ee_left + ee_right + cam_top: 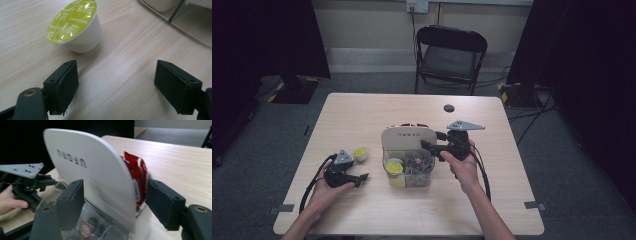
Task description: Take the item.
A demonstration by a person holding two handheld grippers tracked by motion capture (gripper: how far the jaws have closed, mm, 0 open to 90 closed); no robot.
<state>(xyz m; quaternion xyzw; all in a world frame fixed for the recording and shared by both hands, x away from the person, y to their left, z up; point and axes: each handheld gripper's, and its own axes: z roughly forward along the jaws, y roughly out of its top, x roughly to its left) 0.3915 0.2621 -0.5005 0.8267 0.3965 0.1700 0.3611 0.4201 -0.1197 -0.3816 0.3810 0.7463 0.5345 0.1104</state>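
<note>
A white coffee capsule [360, 153] with a yellow-green foil lid [75, 25] lies tilted on the table. My left gripper [362, 179] rests low on the wood just in front of it, jaws open with only bare table between them [116, 85]. A clear organiser box [408, 172] stands mid-table with an upright beige panel [408, 139] at its back. Another yellow capsule [394, 167] sits inside it. My right gripper [432, 141] reaches in from the right, and its jaws [115, 197] clamp the beige panel [82, 162] together with the red packets [136, 167] behind it.
A black folding chair [451, 55] stands beyond the far table edge. A small dark round hole [449, 108] marks the tabletop behind the box. The left hand and its gripper [25, 182] appear past the box in the right gripper view.
</note>
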